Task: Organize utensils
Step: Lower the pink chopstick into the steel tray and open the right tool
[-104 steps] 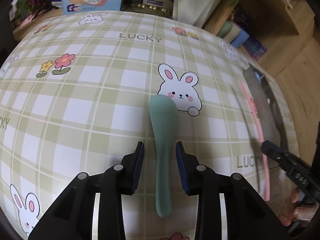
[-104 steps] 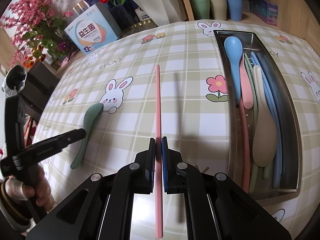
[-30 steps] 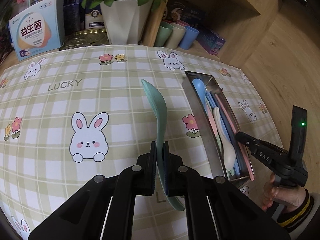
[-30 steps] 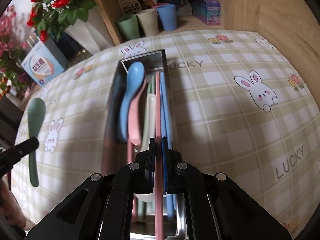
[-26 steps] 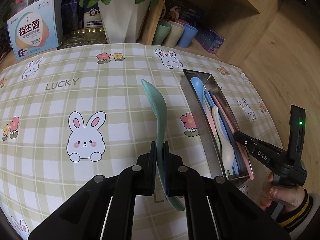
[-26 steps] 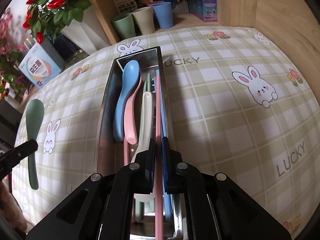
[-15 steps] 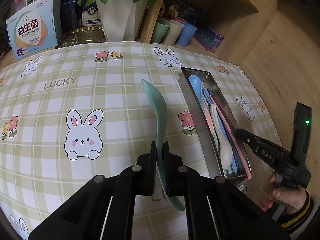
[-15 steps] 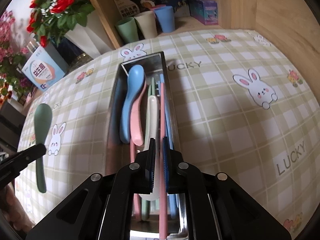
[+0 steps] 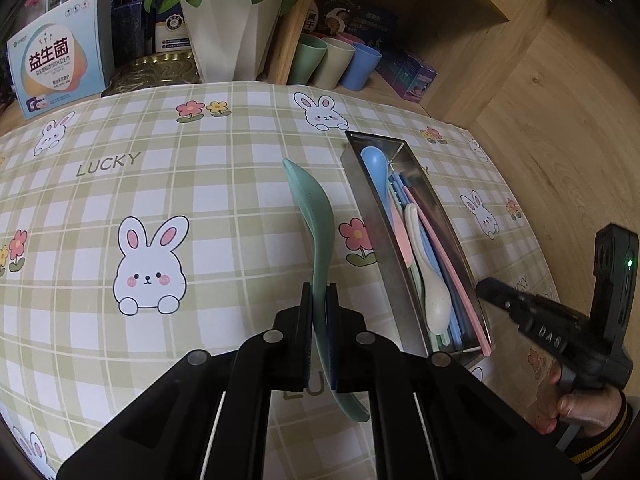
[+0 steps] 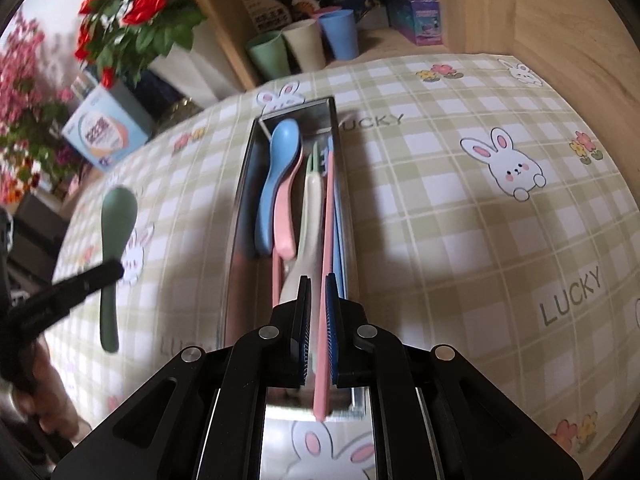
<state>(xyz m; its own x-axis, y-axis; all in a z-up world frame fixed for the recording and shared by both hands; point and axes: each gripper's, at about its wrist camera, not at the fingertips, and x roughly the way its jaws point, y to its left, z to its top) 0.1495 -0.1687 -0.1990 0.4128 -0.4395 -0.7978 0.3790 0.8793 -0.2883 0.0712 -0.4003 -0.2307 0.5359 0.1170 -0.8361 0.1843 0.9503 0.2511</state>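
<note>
L gripper (image 9: 319, 312): we see its jaws clamped tight on the green spoon's handle, approx mid-length; held above the cloth, just beside the tray's near-left wall.
Green spoon (image 9: 316, 216): bowl end points away from us, handle tail sticks out below the pads; lifted off the table, not touching the tray. In the R view we see it at far left, bowl up.
R gripper (image 10: 317, 316): jaws nearly together w/ a thin gap; the pink chopstick runs through that gap. We can't tell if the pads press on it or only flank it. It sits over the tray's near end.
Pink chopstick (image 10: 327, 280): lies lengthwise along the tray's right side, near tip poking past the tray's near rim.
Tray (image 10: 240, 200): long steel box on the cloth, lengthwise away from us, between the two grippers.
Tray contents: blue spoon (image 10: 276, 168) & pink spoon (image 10: 285, 216) on the left, cream spoon (image 10: 310, 216) in the middle, blue sticks along the right wall, a green piece at the far end, too small to name.
Tablecloth (image 10: 440, 216): green-white check w/ bunnies, flowers, "LUCKY".
Cups (image 10: 304, 46): green, cream, blue in a row beyond the cloth's far edge, on the wooden shelf.
Far left: white planter (image 9: 224, 36) w/ red flowers, light-blue box (image 9: 60, 64) beside it.
</note>
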